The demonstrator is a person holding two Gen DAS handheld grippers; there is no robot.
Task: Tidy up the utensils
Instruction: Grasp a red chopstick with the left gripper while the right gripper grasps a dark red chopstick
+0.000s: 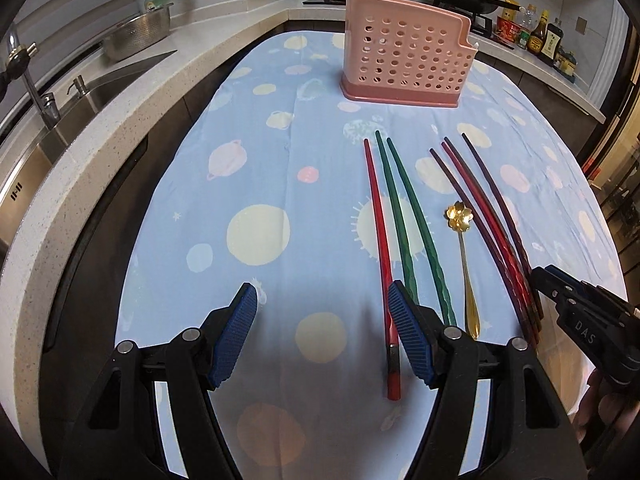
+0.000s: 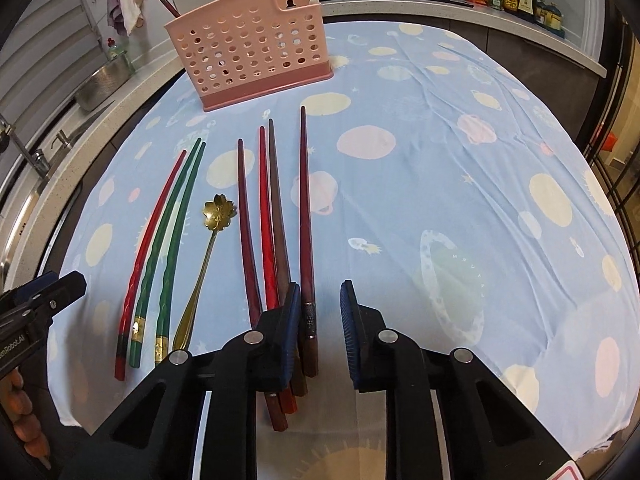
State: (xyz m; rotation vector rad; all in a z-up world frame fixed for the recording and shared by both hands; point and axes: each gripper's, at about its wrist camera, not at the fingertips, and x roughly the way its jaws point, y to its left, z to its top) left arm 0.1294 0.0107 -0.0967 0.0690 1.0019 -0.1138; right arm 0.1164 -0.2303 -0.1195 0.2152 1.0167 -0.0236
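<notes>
Now both tools hover empty: left tool wide, right tool narrow, beside the maroon chopstick; next, a pickup for the holder at eleven o'clock.

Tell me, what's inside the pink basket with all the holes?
One dark reddish stick pokes out of the pink perforated plastic basket at its left end. Through the holes only small dark bits show; the walls hide the rest.

Pale blue planet-print cloth, pink perforated holder, red chopstick, green chopsticks, gold spoon
</notes>
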